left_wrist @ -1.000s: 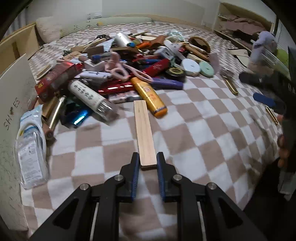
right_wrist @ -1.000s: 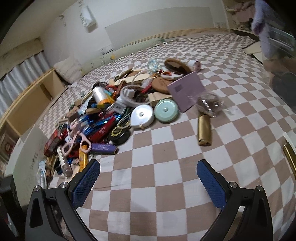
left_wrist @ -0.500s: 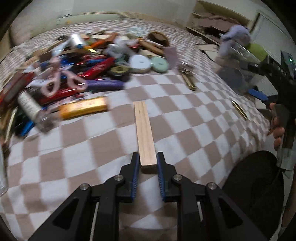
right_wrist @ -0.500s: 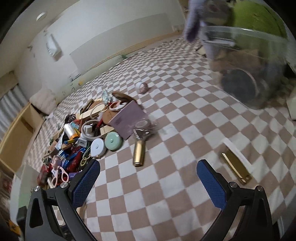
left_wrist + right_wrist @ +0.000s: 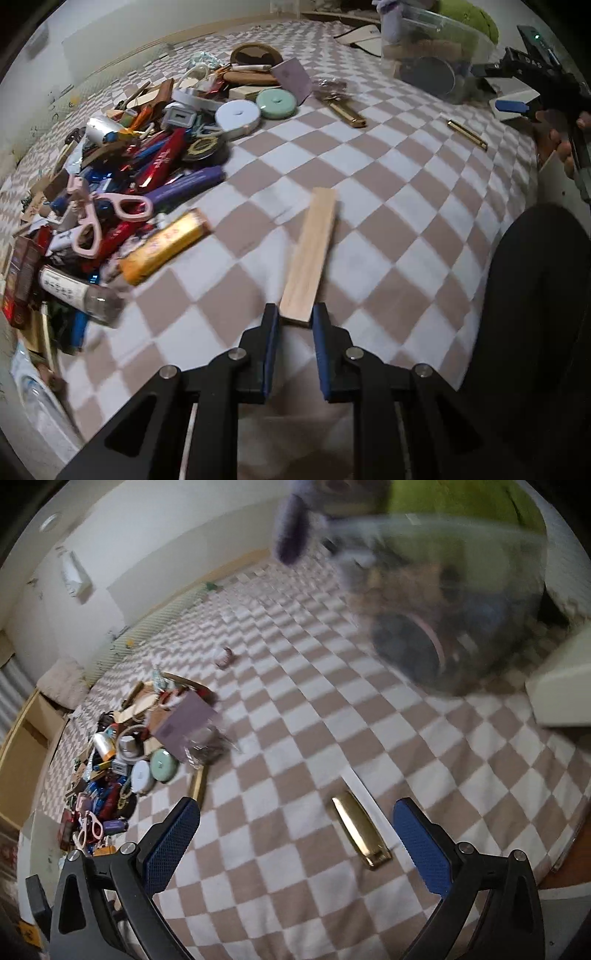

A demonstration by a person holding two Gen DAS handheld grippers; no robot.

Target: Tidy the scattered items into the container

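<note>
Wooden slat (image 5: 309, 259) clamped in left gripper (image 5: 294, 318)

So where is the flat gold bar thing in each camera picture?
Left wrist view: the gold bar lies far right, on the checked cover near the right gripper.
Right wrist view: the gold bar lies low in the middle, between the open fingers.
Shared landmark: the mint green round case at the pile's edge.

Bare checkered blanket (image 5: 388, 192) beside clutter pile (image 5: 140, 155)
</note>
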